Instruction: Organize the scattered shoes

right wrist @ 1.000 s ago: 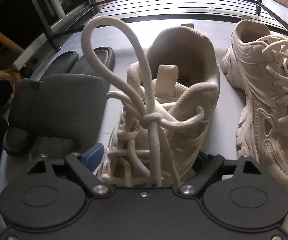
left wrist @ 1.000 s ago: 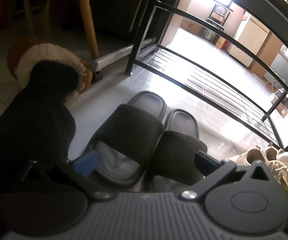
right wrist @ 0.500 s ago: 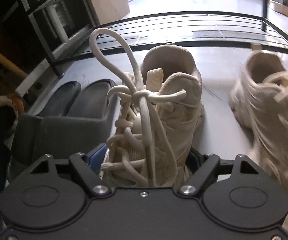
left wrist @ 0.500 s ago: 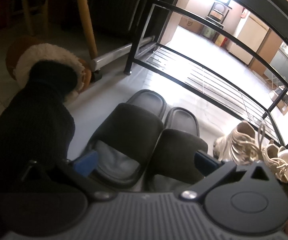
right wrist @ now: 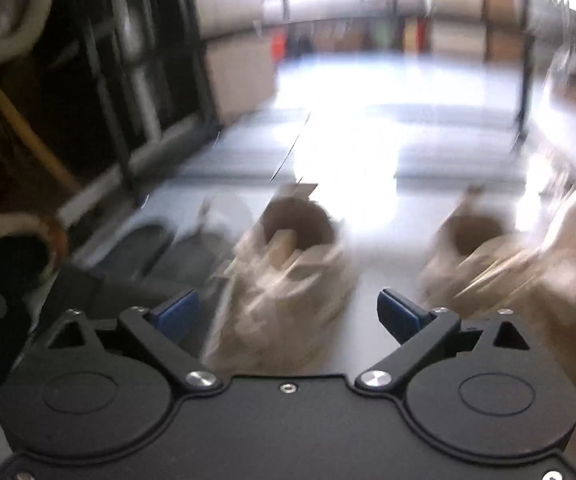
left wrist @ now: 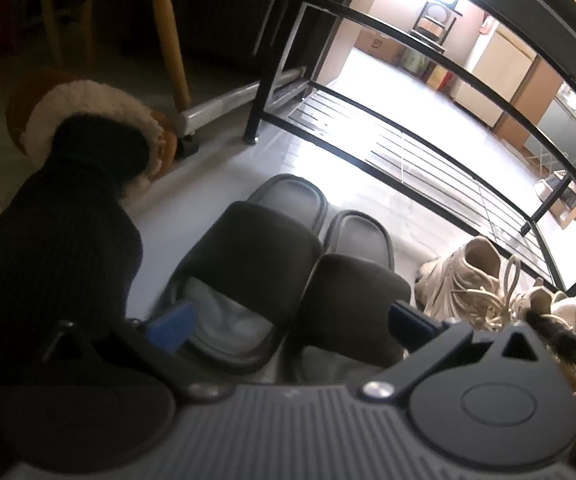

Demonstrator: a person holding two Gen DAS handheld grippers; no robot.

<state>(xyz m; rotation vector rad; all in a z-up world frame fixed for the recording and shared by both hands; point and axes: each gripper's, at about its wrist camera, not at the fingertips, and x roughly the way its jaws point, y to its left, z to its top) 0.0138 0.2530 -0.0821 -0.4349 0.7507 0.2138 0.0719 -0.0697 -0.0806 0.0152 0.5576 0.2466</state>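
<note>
A: What has changed since a moment ago?

B: My right claw (right wrist: 288, 312) was clamped on the near beige sneaker (right wrist: 283, 280); its jaws have just been opening and now stand wide, clear of the sneaker's sides. The sneaker sits on the floor between them, released. The view from that claw is badly smeared, so I'm plainly on the move.

A: Where does the sneaker stand?

B: Take the pair of dark slippers (left wrist: 283, 276) as the mark. The sneaker is just beside them on their right, heel toward the black shoe rack (left wrist: 408, 152) beyond. Its mate, the second beige sneaker (right wrist: 484, 264), is further right again, a little apart.

A: And your left claw (left wrist: 288, 320)?

B: Spread over the toes of the slippers. I can't see the pads pressing on anything, so I call it released.

A: What might go wrong?

B: In my judgement, the long lace loop. If it snags a finger as I draw the right claw away, it could drag the sneaker crooked or tip it against the slippers.
</note>
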